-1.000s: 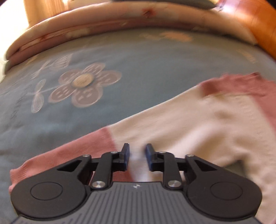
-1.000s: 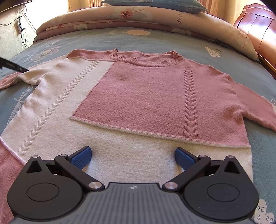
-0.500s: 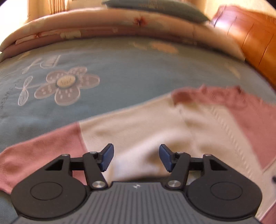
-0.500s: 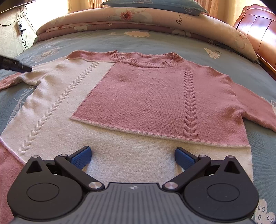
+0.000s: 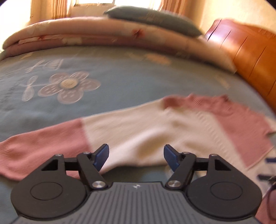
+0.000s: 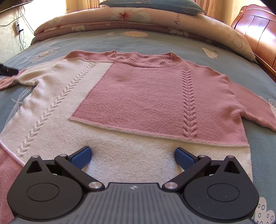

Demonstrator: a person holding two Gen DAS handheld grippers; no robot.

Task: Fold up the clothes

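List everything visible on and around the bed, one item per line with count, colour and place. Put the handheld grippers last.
sweater: 1, pink and cream knit, spread flat on the bedspread, front up
bedspread: 1, grey-blue with pale flowers, covering the bed
folded quilt: 1, peach floral, across the far end of the bed
pillow: 1, grey-blue, on top of the quilt
headboard: 1, orange-brown wood, at the right of the bed
cables: several, dark, on the wall at far left
left gripper: 1, black with blue pads, open, jaws just opening over the cream sleeve, nothing pinched
right gripper: 1, black with blue pads, open over the cream hem
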